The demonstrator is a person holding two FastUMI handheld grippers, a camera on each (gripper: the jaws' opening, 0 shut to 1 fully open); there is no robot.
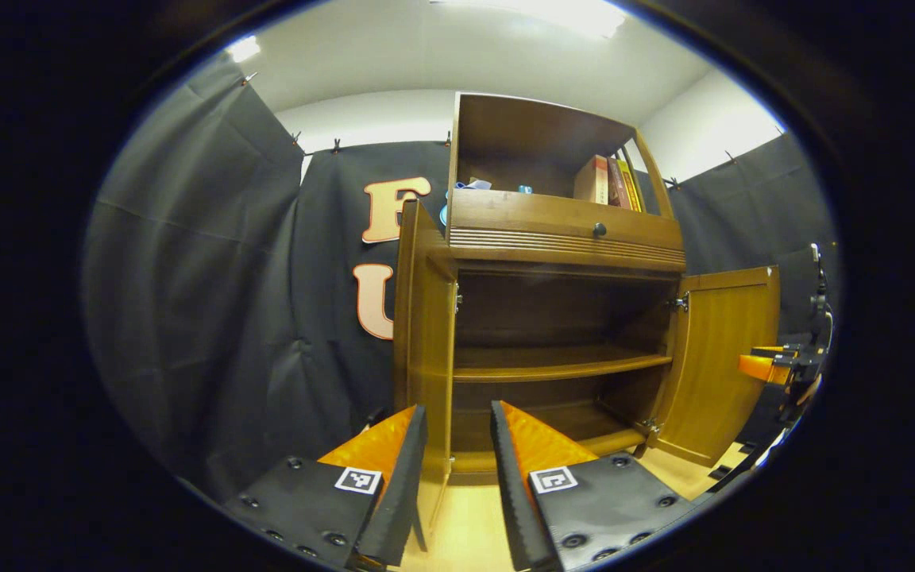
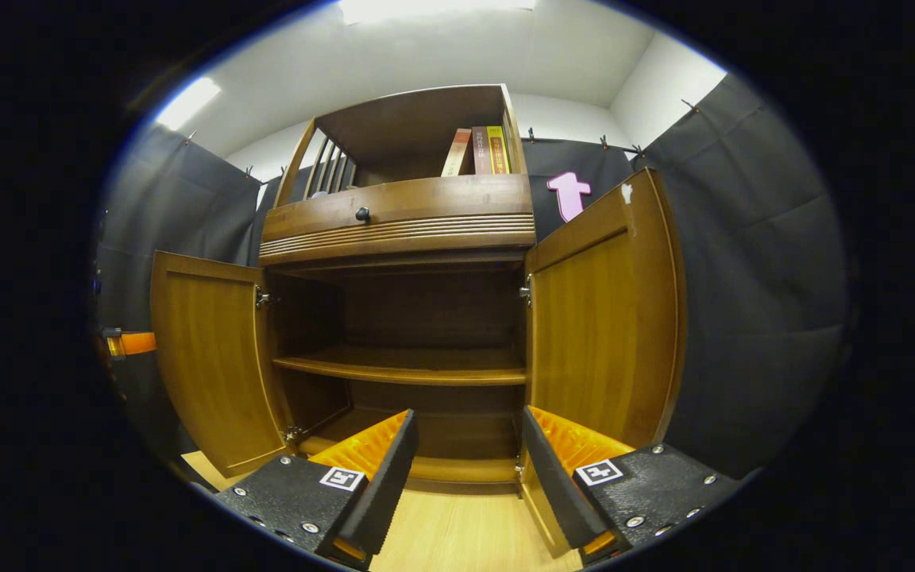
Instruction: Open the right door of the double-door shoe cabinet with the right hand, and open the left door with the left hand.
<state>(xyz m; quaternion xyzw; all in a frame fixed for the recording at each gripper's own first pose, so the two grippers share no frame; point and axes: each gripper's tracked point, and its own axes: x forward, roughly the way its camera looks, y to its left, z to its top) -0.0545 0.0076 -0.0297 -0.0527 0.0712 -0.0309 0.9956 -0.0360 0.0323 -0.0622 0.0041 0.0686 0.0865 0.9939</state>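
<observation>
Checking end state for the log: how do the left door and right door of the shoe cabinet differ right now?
Left door hangs from the left-side hinges and swings out leftward; right door hangs from the right-side hinges and swings rightward. In the left gripper view the left door shows nearly edge-on, while the right door shows its inner face. Shared: both are open, same brown wood, exposing the shelf. Neither set of tongs touches a door.

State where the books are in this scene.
In the right gripper view, the books stand upright at the right end of the cabinet's open top shelf, above the drawer knob.
</observation>
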